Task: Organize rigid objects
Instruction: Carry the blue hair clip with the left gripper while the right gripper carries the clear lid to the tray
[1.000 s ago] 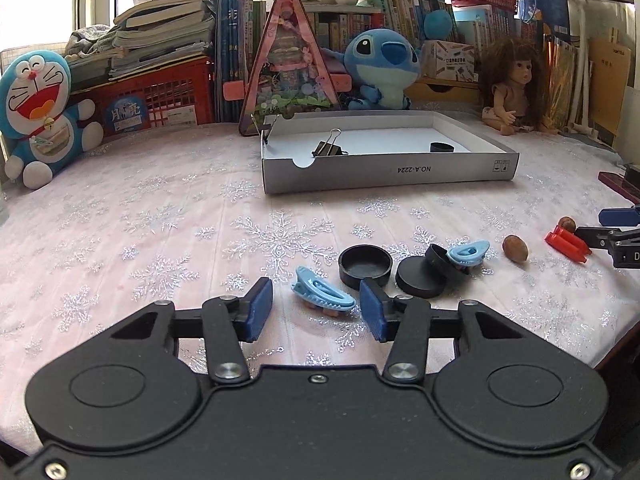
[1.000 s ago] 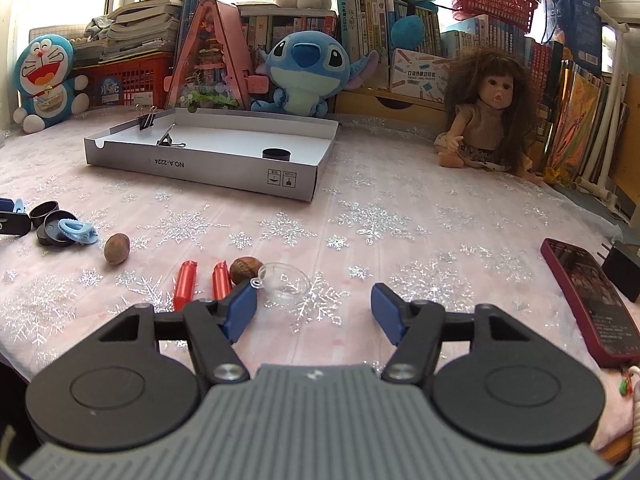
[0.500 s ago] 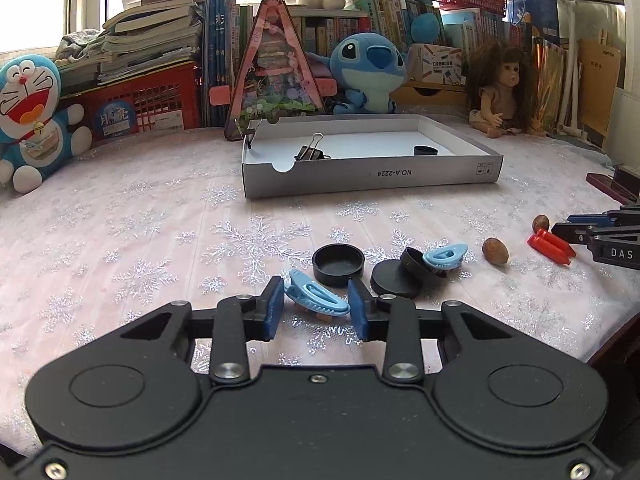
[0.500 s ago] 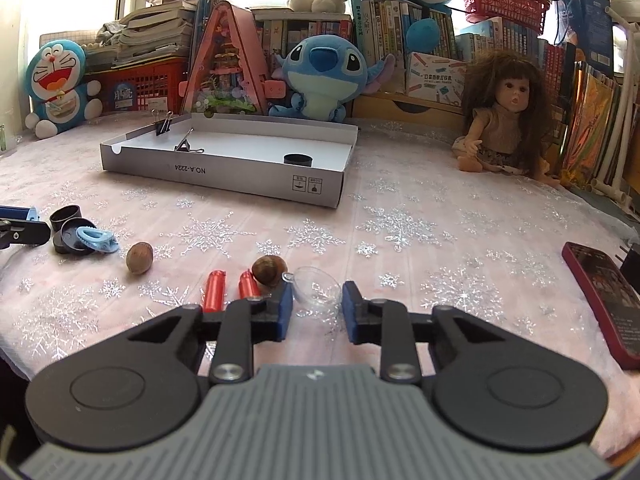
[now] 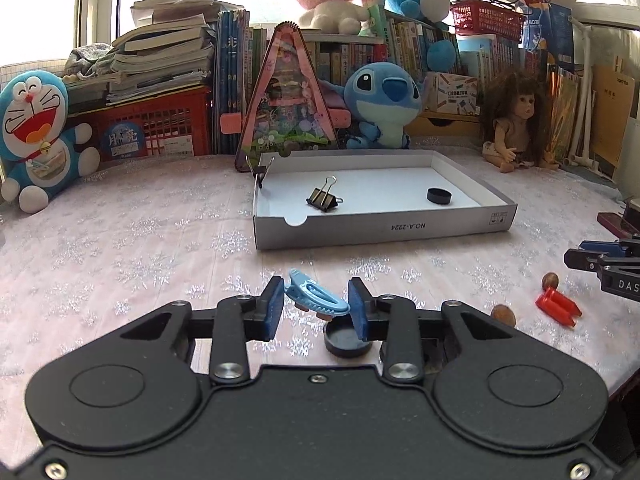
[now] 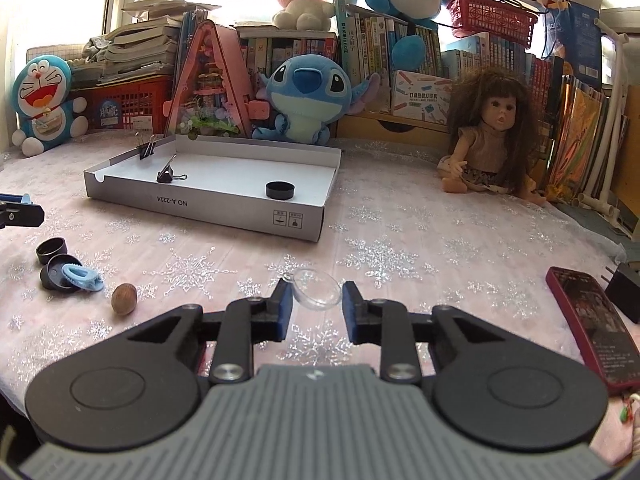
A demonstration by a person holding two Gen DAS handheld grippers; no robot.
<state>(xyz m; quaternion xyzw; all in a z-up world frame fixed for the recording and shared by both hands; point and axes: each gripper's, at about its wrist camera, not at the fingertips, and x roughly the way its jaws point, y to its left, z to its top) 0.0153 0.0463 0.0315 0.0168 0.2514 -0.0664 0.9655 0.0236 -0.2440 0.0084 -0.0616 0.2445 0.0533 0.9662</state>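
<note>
My left gripper [image 5: 316,304] is shut on a light blue hair clip [image 5: 316,298] and holds it above the cloth. My right gripper [image 6: 316,306] is shut on a clear plastic dome cap [image 6: 317,290], also lifted. The white cardboard tray [image 5: 384,228] stands ahead, holding a black binder clip [image 5: 323,199] and a black round lid [image 5: 439,195]. A second binder clip [image 6: 146,147] grips the tray's left wall. On the cloth lie black lids [image 6: 60,270], another blue hair clip [image 6: 82,278], a walnut [image 6: 124,299], another walnut [image 5: 550,280] and red pieces [image 5: 558,307].
Plush toys, a doll [image 6: 490,140], books and a red crate [image 5: 156,128] line the back edge. A dark red phone [image 6: 592,324] and a black adapter [image 6: 624,292] lie at the right. One black lid [image 5: 346,342] sits just below my left fingers.
Both grippers closed on their objects and lifted them: the left took the blue hair clip, the right took the clear cap. Both views now sit higher above the cloth.
</note>
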